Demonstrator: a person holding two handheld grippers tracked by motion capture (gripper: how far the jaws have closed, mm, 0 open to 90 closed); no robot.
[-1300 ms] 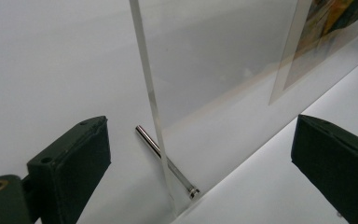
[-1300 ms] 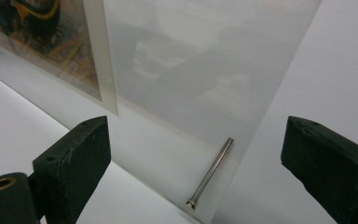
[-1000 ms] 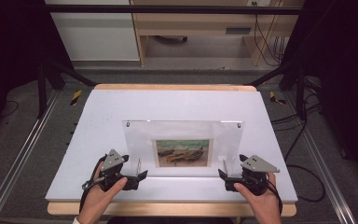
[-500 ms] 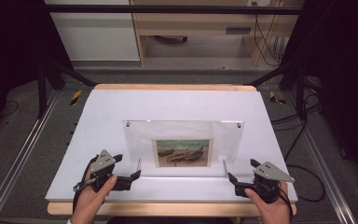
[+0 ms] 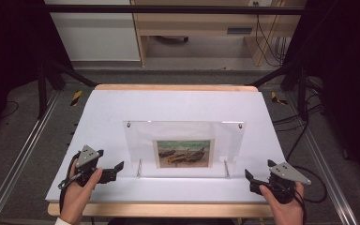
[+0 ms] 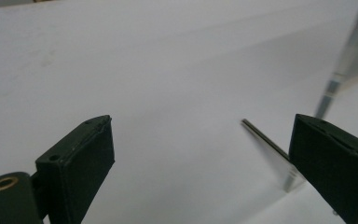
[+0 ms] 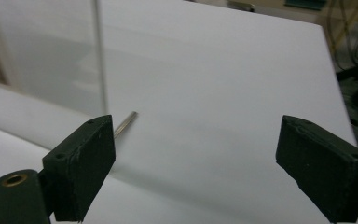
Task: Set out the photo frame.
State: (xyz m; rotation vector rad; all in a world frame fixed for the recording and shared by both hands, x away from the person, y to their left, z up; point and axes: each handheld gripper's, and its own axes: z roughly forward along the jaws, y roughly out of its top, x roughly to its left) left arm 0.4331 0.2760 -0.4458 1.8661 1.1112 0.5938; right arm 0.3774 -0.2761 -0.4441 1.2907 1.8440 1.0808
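Hands: you hold both tools at the near edge of the table [image 5: 98, 108], one at each near corner, and both have drawn outward and back from the frame since a moment ago.
Left gripper [image 5: 117, 167]: your jaws stand wide apart with nothing between them; in the left gripper view [image 6: 200, 163] they bracket bare white tabletop, with the frame's left metal pin [image 6: 265, 137] just inside the right jaw.
Right gripper [image 5: 248, 176]: also wide open and empty; in the right gripper view [image 7: 196, 163] the right metal pin [image 7: 125, 123] and the clear panel's edge sit near the left jaw.
Acrylic photo frame [image 5: 183, 138]: it stands upright in the middle of the table, between your two tools and apart from both, resting on its two pins, with the boat picture [image 5: 183, 153] showing through the front.
Change: you were close beside its lower corners a second ago; now neither tool touches it.
Meaning: the frame looks placed and released, so the standing-up step seems done.
Far side: the table beyond the frame is bare white.
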